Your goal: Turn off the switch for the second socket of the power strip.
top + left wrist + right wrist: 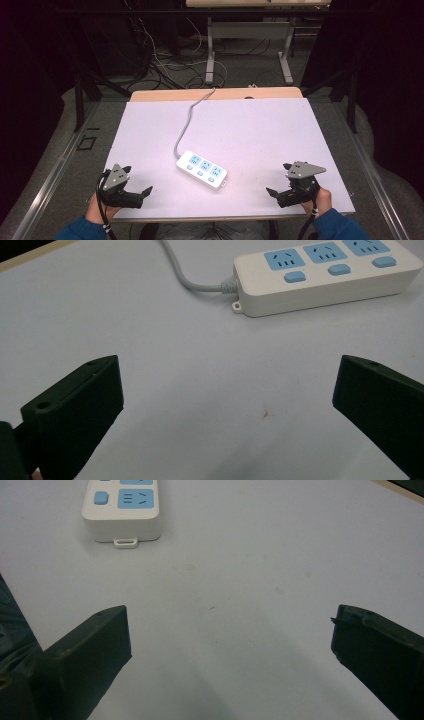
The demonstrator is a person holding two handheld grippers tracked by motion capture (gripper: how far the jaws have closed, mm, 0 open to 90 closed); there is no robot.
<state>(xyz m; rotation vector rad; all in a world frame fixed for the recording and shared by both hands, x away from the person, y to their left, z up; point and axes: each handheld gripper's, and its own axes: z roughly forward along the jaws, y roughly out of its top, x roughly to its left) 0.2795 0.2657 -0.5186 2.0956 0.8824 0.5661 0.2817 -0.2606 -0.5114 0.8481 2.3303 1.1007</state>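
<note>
Power strip (201, 169), white with three blue sockets and three blue switches, lies flat near the middle of the white table (260, 125), angled so that one end points toward the far left and the other toward the near right. Its grey cord (186, 125) leaves the far-left end, curves across the board and runs off the far edge.

The left gripper (136, 188) rests at the near left corner of the table, held in the person's left hand (98, 210). Its jaws stand wide apart with nothing between them. In the left gripper view the power strip (325, 275) lies ahead and off to the right of the open jaws, well apart from them, with the cord (195, 277) joining its near-left end.

The right gripper (281, 181) sits at the near right corner, held in the right hand (322, 200), and its jaws are likewise spread wide and hold nothing. In the right gripper view the end of the power strip (122, 510) without the cord lies ahead and to the left, clear of both jaws.

The strip lies between the two grippers, touched by neither.
</note>
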